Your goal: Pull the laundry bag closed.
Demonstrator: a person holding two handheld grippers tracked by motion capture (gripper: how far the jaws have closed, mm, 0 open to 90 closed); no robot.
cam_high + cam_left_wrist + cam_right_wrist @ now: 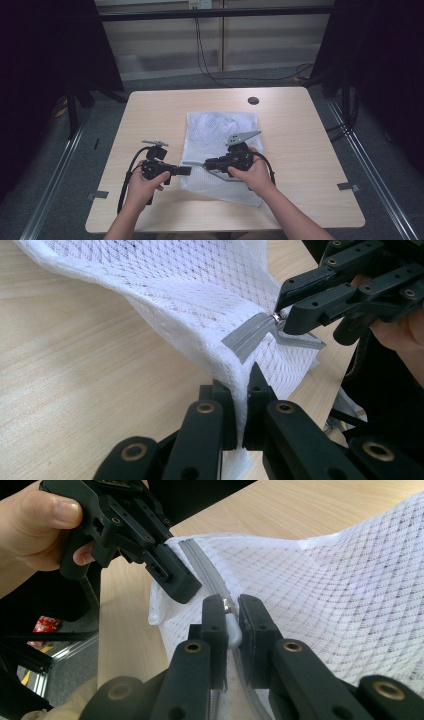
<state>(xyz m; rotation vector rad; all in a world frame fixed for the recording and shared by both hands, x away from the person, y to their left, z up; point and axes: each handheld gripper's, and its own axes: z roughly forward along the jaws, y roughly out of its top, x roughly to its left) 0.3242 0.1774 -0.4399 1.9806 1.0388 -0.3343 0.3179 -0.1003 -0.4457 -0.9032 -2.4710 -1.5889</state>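
Light wooden table [300,150], white mesh bag [220,132] lying on it, small dark round cap [253,100] near far edge

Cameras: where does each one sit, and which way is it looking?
High view: above the person's side, looking forward and down on the table; both forearms and hands show.
Left gripper view: rides the left gripper, looking along its jaws clamped on the mesh bag.
Right gripper view: rides the right gripper, jaws shut on the zipper pull.
Shared: both gripper views show the bag's grey zipper and the other gripper.
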